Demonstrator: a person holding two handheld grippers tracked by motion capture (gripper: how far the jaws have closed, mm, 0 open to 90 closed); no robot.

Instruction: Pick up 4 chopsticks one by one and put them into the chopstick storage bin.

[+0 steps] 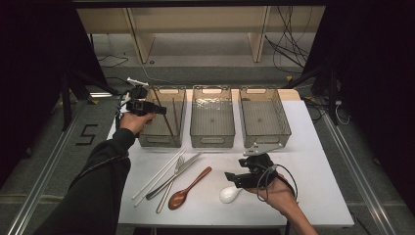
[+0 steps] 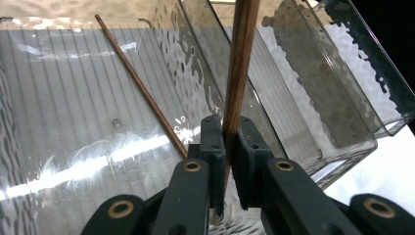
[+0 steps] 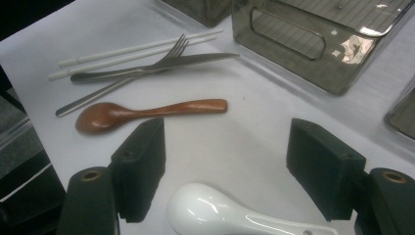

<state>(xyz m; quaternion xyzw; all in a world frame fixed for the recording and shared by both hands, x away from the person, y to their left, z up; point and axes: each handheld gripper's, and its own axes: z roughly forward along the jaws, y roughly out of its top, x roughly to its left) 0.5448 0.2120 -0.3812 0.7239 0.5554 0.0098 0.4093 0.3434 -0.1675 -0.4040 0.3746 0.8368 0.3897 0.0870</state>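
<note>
Wooden chopstick [image 2: 241, 63] clamped between the closed left gripper [image 2: 227, 147], apparently slanting away over the left bin [image 1: 161, 139]. Right gripper [image 3: 225, 166], wide open, straddles the white spoon [image 3: 215, 210] on the desk [image 1: 313, 161].

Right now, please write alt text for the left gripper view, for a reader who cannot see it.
The left gripper is shut on a brown wooden chopstick, holding it over a clear plastic bin. A second chopstick already leans inside the bin.
</note>
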